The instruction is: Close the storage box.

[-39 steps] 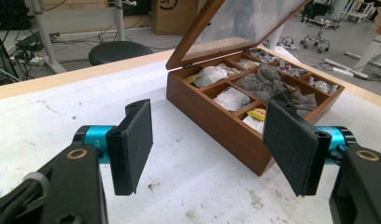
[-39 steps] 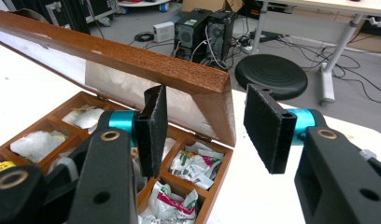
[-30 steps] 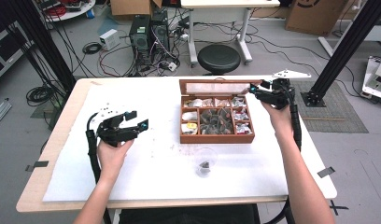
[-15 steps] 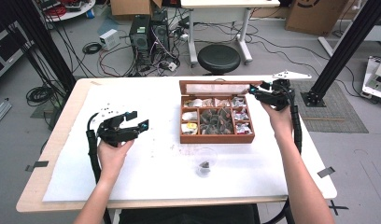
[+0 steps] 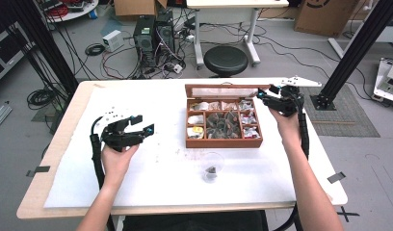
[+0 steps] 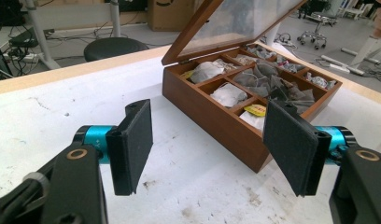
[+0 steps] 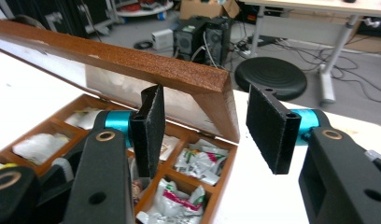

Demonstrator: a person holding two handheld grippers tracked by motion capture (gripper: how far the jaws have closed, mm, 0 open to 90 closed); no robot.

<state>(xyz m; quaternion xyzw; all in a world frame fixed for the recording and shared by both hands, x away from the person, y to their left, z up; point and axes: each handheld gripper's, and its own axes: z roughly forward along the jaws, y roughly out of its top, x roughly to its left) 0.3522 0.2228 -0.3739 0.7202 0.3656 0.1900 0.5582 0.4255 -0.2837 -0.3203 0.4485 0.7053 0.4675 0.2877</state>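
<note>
Brown wood makes our tea box (image 5: 223, 140), its lid (image 7: 132, 60) tipped up between our right gripper's (image 7: 205, 128) jaws, which have just been opening, while our left gripper (image 6: 207, 140) is wide and empty.

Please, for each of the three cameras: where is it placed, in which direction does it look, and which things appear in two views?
High view: above the person's side, looking forward and down on the table; forearms, left gripper, right gripper.
Left gripper view: on the left gripper, facing the tea box.
Right gripper view: on the right gripper, its jaws astride the lid corner.
Shared: box and lid appear in all three.
</note>
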